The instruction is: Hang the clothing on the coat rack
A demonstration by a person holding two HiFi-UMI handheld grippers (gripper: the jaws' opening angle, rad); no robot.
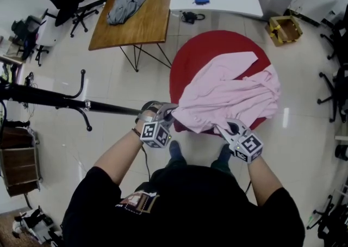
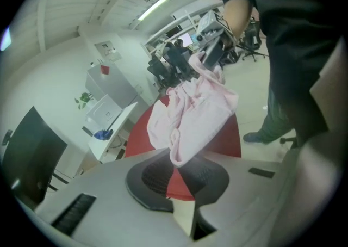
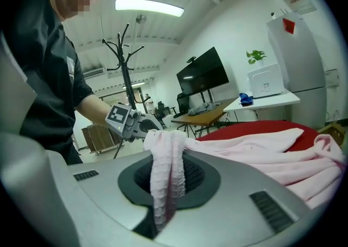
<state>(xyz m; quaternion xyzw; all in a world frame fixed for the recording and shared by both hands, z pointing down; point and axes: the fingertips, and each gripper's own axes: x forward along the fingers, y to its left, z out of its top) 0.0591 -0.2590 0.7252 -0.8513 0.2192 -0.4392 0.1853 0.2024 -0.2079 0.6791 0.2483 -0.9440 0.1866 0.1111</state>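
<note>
Left tongs (image 1: 169,111) pinching pink garment (image 1: 234,96), right tongs (image 1: 220,128) pinching it too; garment partly on red table (image 1: 212,47)

Pink garment (image 1: 234,93) in front of you: soft matt cloth, ribbed at edge. Floor (image 1: 119,77) under you: glossy tile. Long table (image 1: 147,17): smooth wood. Coat rack (image 1: 54,98): dark, smooth pole.
</note>
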